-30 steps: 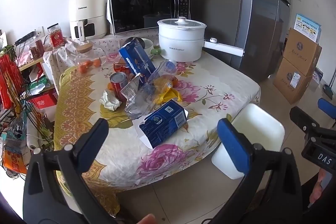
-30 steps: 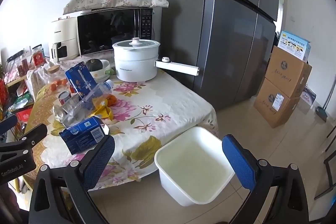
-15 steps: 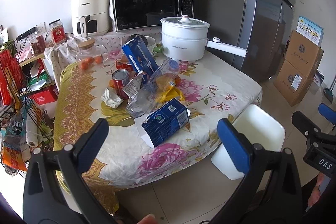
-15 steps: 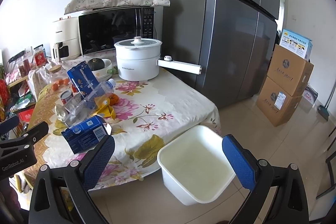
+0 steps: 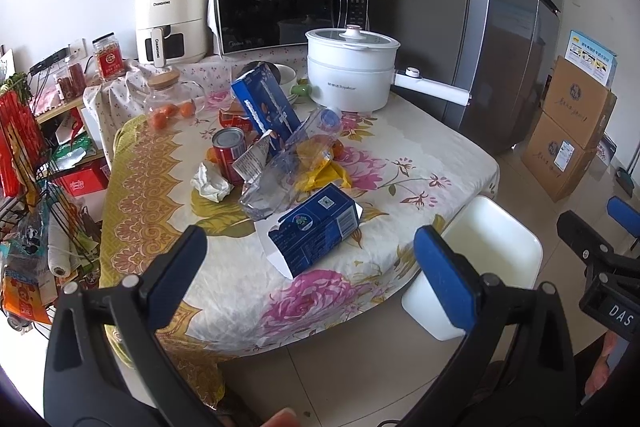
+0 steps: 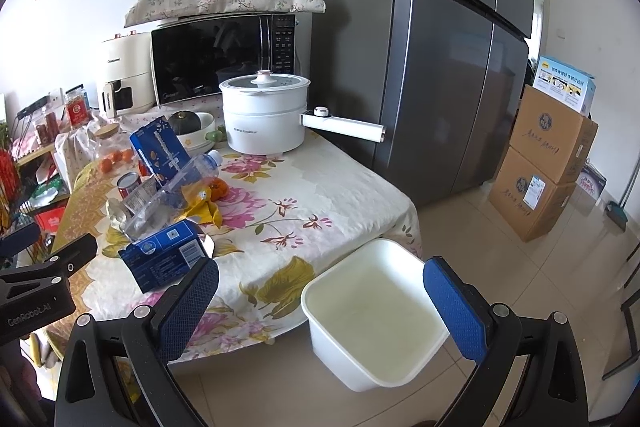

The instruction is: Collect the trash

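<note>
Left tongs (image 5: 310, 269) spread wide, empty, off the desk's (image 5: 432, 155) near edge. Desk, left to right: crumpled tissue (image 5: 210, 181), red can (image 5: 229, 153), upright blue carton (image 5: 266, 107), clear plastic bottle (image 5: 292, 163) on its side, yellow wrapper (image 5: 326, 173); a tipped blue carton (image 5: 316, 229) lies nearest the near edge. White bin (image 6: 374, 311) on the floor beside the desk's near right corner; right tongs (image 6: 320, 309) wide, empty, above it.

left tongs (image 5: 310, 269) nearer table (image 5: 420, 163) | right tongs (image 6: 320, 301) slightly nearer
</note>
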